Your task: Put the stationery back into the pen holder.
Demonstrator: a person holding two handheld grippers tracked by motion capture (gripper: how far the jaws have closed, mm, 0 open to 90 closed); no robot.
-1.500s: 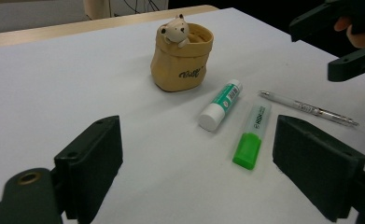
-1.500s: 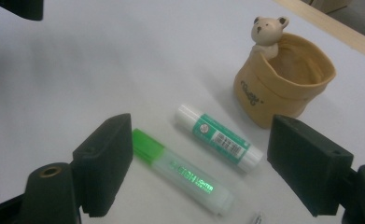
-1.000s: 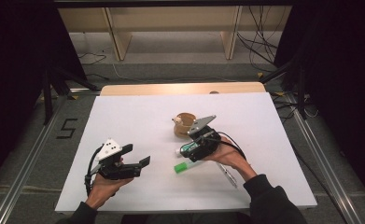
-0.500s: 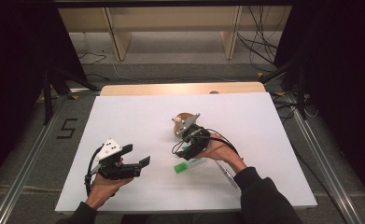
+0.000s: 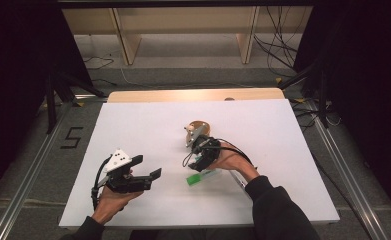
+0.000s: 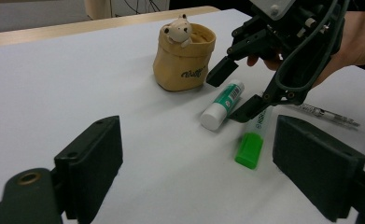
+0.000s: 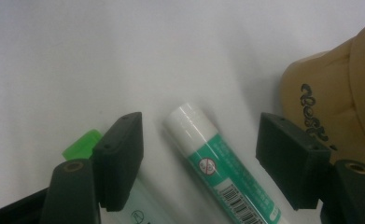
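Across the white table [image 5: 293, 150], my two hand-held grippers work the near half, seen from the high view. At 7 o'clock from the table's centre, my left gripper [image 5: 150, 169] rests in the left hand [image 5: 114, 198], its jaws spread wide with nothing between them. At 5 o'clock from centre, my right gripper [image 5: 199, 162] tilts down over the task's thing; its jaws have just been closing but stand apart, one on either side of the glue stick [image 7: 217, 165], with a gap showing at each pad. At 12 o'clock from that gripper stands a tan fabric pouch [image 6: 185, 58] with a small bear figure [image 6: 178, 30] peeking over its rim. The glue stick, white-capped with a green label, lies flat on the table just at 5 o'clock from the pouch in the left gripper view. A highlighter with a green cap [image 6: 251, 140] lies close beside the glue stick, at its 4 o'clock. A clear pen [image 6: 327, 114] lies under the right hand [image 6: 353, 37].
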